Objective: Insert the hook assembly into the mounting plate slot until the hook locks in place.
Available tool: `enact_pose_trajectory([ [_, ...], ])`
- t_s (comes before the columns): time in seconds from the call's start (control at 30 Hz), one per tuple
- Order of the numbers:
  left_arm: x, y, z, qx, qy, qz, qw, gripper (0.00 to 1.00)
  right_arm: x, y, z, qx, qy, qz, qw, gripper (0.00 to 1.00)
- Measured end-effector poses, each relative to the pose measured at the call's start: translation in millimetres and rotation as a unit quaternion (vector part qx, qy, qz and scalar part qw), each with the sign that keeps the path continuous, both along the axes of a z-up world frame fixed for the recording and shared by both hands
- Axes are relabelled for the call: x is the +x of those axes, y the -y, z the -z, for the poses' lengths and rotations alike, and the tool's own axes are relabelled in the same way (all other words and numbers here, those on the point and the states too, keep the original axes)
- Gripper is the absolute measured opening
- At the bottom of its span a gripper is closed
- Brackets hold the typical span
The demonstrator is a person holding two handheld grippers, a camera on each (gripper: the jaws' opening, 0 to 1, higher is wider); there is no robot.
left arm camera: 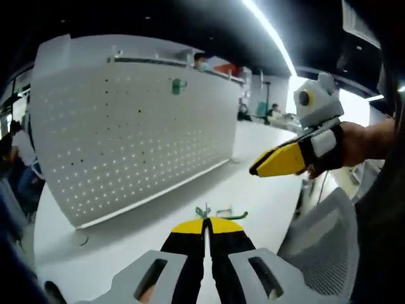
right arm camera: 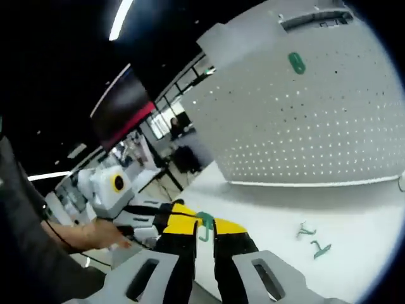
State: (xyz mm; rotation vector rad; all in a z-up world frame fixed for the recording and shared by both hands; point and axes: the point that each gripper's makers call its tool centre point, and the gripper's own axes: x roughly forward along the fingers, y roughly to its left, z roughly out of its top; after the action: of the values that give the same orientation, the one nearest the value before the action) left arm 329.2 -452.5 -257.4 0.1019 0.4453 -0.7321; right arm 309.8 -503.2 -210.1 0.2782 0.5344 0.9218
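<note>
A white pegboard (left arm camera: 126,139) stands upright on the white table (left arm camera: 253,202), and one green hook (left arm camera: 178,85) hangs near its top. My left gripper (left arm camera: 205,223) is shut on a small green hook (left arm camera: 202,211) that sticks out past its yellow tips, low over the table in front of the board. In the right gripper view the same hook (right arm camera: 205,223) shows at the left gripper's tip (right arm camera: 188,214). My right gripper (right arm camera: 205,231) has a narrow gap between its jaws and holds nothing. It hovers to the right of the left one, higher up (left arm camera: 256,171).
Two more green hooks (right arm camera: 305,231) (right arm camera: 321,250) lie loose on the table before the pegboard (right arm camera: 304,120). A grey mesh chair back (left arm camera: 323,247) stands at the table's near right edge. People sit at desks behind the board.
</note>
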Motion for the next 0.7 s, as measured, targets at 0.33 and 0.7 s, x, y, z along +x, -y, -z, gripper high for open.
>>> enact_pose_trajectory([
  [0.33, -3.0, -6.5, 3.3, -0.036, -0.04, -0.025, 0.9983, 0.01, -11.7, -3.7, 0.0, -0.1, 0.112, -0.038, 0.988, 0.05],
  [0.7, -2.3, -8.3, -7.7, -0.099, -0.092, -0.059, 0.9891, 0.01, -21.3, -12.6, 0.9, -0.168, 0.185, -0.071, 0.9656, 0.07],
])
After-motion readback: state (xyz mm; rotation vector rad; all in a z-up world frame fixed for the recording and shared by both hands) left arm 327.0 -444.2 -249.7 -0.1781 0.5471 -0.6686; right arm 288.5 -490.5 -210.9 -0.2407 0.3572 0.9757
